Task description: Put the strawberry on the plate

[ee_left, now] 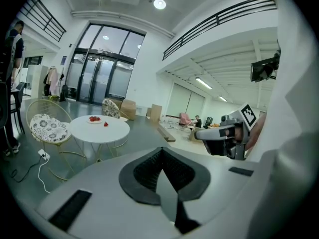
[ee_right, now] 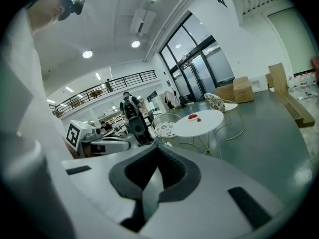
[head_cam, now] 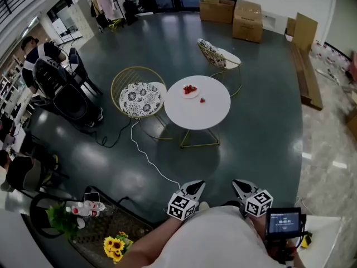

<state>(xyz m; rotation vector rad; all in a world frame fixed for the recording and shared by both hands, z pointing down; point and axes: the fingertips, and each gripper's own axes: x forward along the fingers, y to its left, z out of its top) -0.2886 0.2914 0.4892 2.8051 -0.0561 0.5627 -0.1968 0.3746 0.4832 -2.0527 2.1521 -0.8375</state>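
A lone strawberry (head_cam: 202, 100) lay on the round white tabletop (head_cam: 215, 116), just right of the plate (head_cam: 190, 94) that held other red berries. Well apart from it, close to the person, the left gripper (head_cam: 195, 187) and right gripper (head_cam: 240, 187) hung over the floor, fingers pressed together and holding nothing.

plate (head_cam: 193, 96) on table (head_cam: 206, 119) | strawberry (head_cam: 202, 100) on table, just right of plate | chair (head_cam: 138, 98) left of table

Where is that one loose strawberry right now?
In the head view, the loose strawberry lies on the round white table, just right of the plate.
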